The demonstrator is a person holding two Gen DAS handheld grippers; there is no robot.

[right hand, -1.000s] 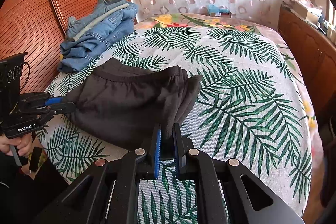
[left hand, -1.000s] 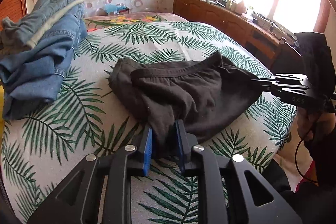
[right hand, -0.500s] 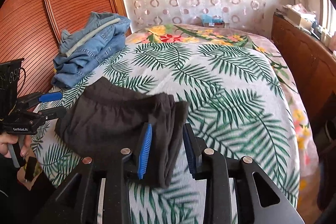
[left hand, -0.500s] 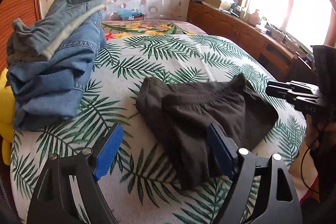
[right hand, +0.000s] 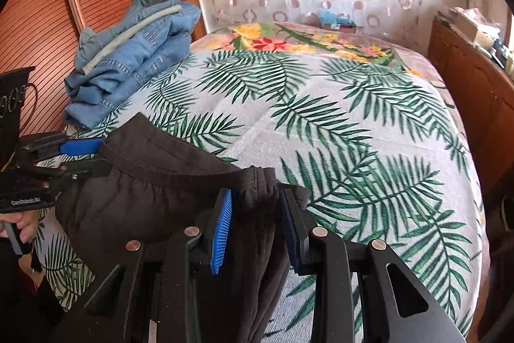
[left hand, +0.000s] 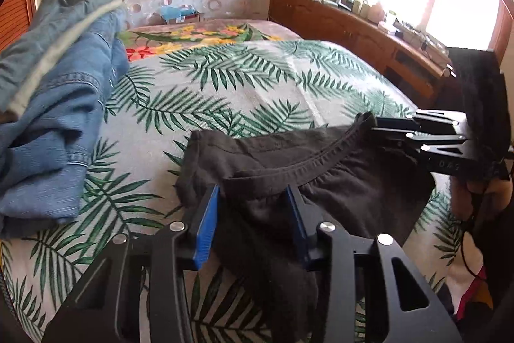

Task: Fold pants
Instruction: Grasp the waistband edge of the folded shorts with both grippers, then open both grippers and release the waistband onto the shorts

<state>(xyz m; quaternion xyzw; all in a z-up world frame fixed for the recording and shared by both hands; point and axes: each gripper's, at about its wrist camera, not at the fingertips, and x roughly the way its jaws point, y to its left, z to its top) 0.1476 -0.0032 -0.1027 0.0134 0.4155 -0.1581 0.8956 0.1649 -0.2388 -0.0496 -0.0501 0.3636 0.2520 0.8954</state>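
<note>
While black pants [left hand: 321, 182] lie bunched, waistband between left hand-held gripper [left hand: 253, 211] pads.

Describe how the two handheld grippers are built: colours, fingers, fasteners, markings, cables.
Both the left gripper and right gripper are black angular frames with cut-out openings and silver round fasteners. Their fingers carry ribbed blue pads. White lettering, too small to read, marks each body; black cables hang by the handles.
</note>
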